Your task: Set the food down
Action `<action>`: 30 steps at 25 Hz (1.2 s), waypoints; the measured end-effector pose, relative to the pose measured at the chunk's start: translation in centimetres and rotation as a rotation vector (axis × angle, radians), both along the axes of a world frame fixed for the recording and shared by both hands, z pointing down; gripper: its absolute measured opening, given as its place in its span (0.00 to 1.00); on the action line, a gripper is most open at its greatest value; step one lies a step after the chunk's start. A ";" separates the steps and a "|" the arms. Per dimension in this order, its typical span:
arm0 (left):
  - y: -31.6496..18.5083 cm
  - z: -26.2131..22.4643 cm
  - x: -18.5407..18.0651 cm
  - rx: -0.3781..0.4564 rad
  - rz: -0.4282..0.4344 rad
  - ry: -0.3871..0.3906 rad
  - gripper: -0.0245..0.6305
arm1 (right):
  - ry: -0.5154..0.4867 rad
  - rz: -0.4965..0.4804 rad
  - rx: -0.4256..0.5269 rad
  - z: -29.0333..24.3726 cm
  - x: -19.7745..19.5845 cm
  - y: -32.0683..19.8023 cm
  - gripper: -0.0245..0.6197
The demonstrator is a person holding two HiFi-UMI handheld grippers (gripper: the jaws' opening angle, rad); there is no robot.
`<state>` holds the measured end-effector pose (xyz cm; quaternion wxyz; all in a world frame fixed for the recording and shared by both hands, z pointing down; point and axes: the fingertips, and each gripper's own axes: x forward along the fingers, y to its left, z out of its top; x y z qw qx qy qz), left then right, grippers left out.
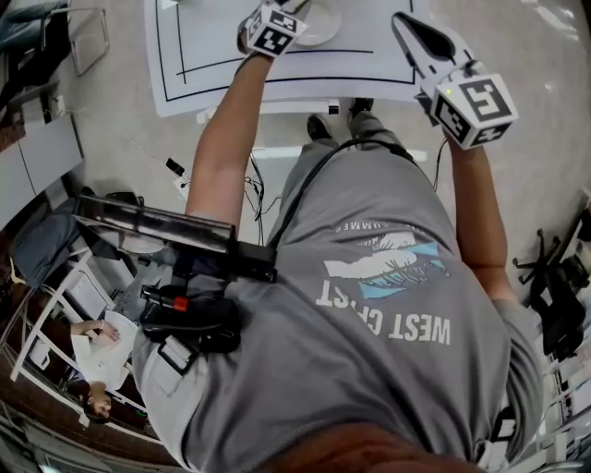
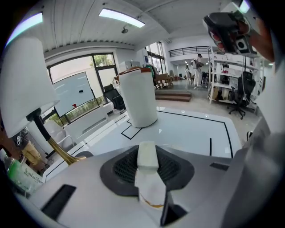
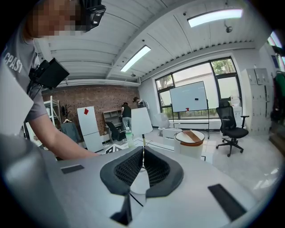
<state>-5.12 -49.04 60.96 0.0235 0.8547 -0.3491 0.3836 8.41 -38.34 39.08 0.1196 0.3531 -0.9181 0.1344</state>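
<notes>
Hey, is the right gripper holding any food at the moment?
No, the right gripper has its jaws pressed together with nothing between them.

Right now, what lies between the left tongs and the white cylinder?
Only bare table, crossed by a black line, in the left gripper view. The tongs grip a pale food block.

White table (image 1: 369, 65), black lines; on it apparently plate (image 1: 321, 26), white cylinder (image 2: 138, 100) upright.

The right gripper (image 3: 143, 150) has its 2 jaws closed tip to tip, with nothing between them. Far beyond stands a round white drum (image 3: 191, 149), with a black office chair (image 3: 231, 127) to its right.
</notes>
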 end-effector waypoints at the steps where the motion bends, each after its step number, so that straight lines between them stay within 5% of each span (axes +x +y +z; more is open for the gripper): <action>1: -0.1 0.5 0.0 -0.001 0.008 -0.021 0.19 | 0.002 0.000 -0.005 0.3 0.1 -0.1 0.05; 12: -0.7 5.9 0.2 0.016 0.077 -0.229 0.19 | 0.009 0.000 -0.038 3.2 0.4 -0.8 0.05; 30: 0.0 8.2 0.3 0.146 0.216 -0.434 0.19 | 0.027 -0.022 -0.059 4.0 -1.2 -1.4 0.05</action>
